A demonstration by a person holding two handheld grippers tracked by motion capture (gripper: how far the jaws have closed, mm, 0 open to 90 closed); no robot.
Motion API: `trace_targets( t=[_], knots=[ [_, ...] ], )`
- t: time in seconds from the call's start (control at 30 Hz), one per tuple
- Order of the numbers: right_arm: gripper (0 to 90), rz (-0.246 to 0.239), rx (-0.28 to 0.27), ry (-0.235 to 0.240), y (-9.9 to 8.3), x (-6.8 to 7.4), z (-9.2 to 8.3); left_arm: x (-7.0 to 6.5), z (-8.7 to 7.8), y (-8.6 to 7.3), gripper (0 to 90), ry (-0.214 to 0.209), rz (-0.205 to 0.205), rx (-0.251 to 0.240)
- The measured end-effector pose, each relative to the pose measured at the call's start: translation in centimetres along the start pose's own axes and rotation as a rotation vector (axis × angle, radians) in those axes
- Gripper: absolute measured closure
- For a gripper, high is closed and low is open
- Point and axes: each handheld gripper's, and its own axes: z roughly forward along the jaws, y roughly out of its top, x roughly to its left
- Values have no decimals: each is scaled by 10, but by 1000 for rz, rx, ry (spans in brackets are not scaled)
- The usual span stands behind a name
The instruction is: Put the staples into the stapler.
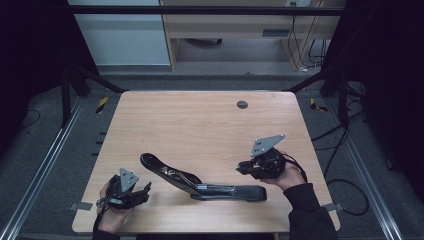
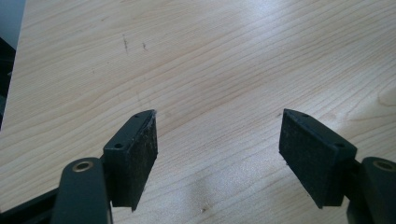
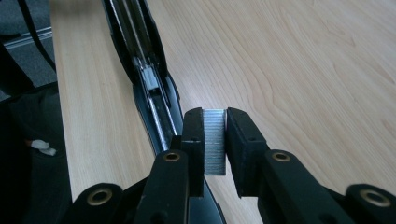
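Staple strip (image 3: pixel 215 140), unmarked, sits clamped in the right hand-held gripper (image 3: pixel 215 148) above the opened stapler (image 3: pixel 148 88); left hand-held gripper (image 2: pixel 218 151) gapes empty.

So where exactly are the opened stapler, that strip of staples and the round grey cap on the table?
stapler (image 1: pixel 235 192), high view, on its flat base.
strip of staples (image 3: pixel 215 140), right gripper view, on its ridged silver face between the pads.
round grey cap (image 1: pixel 242 104), high view, on its middle.
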Motion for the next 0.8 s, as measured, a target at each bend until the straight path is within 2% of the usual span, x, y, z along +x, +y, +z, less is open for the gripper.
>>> trace_targets(
  t=[0.1, 0.27, 0.6, 0.8],
  knots=[
    [777, -27, -23, 6, 2, 3, 4, 0, 0, 0, 273, 2, -2, 3],
    [777, -54, -25, 20, 7, 8, 13, 0, 1, 0, 273, 2, 1, 5],
    [777, -101, -3, 79, 11, 10, 25, 0, 2, 0, 274, 2, 1, 10],
    [777, -132, 38, 114, 15, 13, 35, -1, 2, 0, 273, 0, 4, 10]
  ],
)
